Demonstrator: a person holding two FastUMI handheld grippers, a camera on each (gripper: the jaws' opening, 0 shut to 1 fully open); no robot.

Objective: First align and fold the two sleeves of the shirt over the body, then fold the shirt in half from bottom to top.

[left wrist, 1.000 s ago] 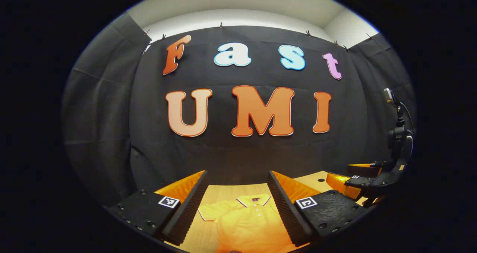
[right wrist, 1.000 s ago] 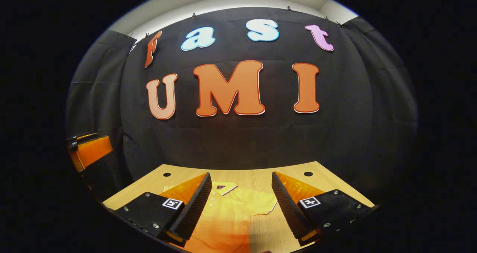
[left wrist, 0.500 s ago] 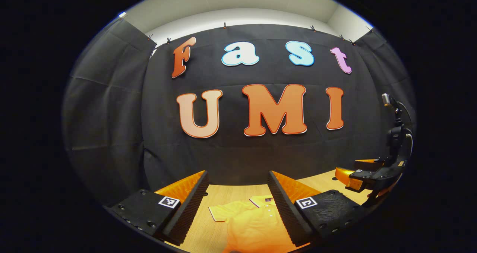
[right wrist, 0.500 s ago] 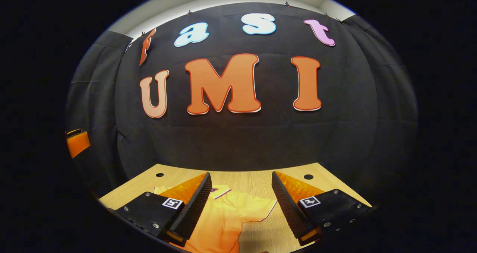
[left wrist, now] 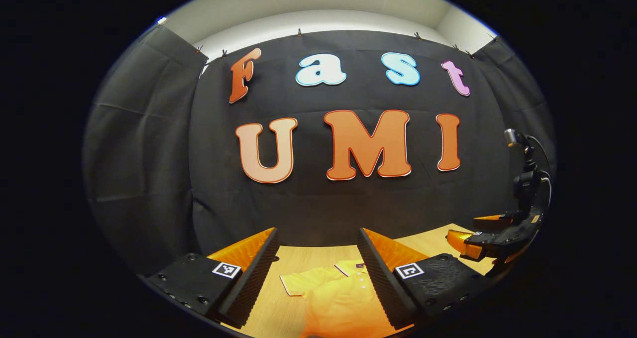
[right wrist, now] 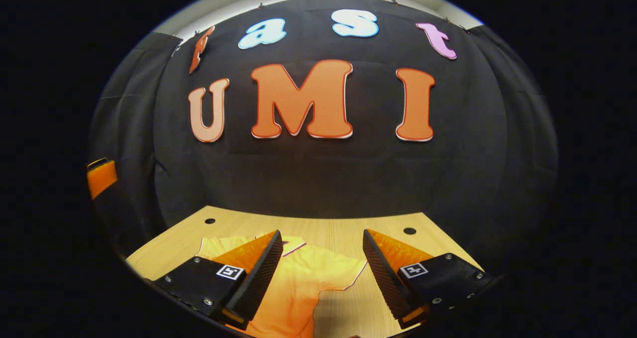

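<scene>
Yellow-orange cloth, a short-sleeved polo shirt (right wrist: 303,278), lies flat on the pale wooden surface (right wrist: 343,231), collar toward the black cloth wall (right wrist: 318,178) at the back. In the right gripper view the shirt sits low and left of centre; one sleeve (right wrist: 343,273) spreads out to the right onto bare wood, and the collar (right wrist: 291,246) with its dark trim peeks out beside the left finger. The right gripper (right wrist: 321,273) hangs above the shirt without touching it, its two fingers spread wide apart with nothing between them but the view of cloth and wood below. Two small round holes mark the surface near its far edge, one on each side (right wrist: 210,221) (right wrist: 409,231).

In the left gripper view the same shirt (left wrist: 338,298) shows between the fingers of the left gripper (left wrist: 316,273), with the other sleeve (left wrist: 303,283) lying out to the left and the collar (left wrist: 351,267) close against the right finger. These fingers too stand well apart, holding nothing, raised clear of the cloth. Far off at the right edge of this view the right gripper (left wrist: 477,236) shows side-on, above the surface, with a dark handle and a cable rising behind it. At the left edge of the right gripper view, part of the left gripper (right wrist: 102,178) juts in, well apart from the shirt.
</scene>
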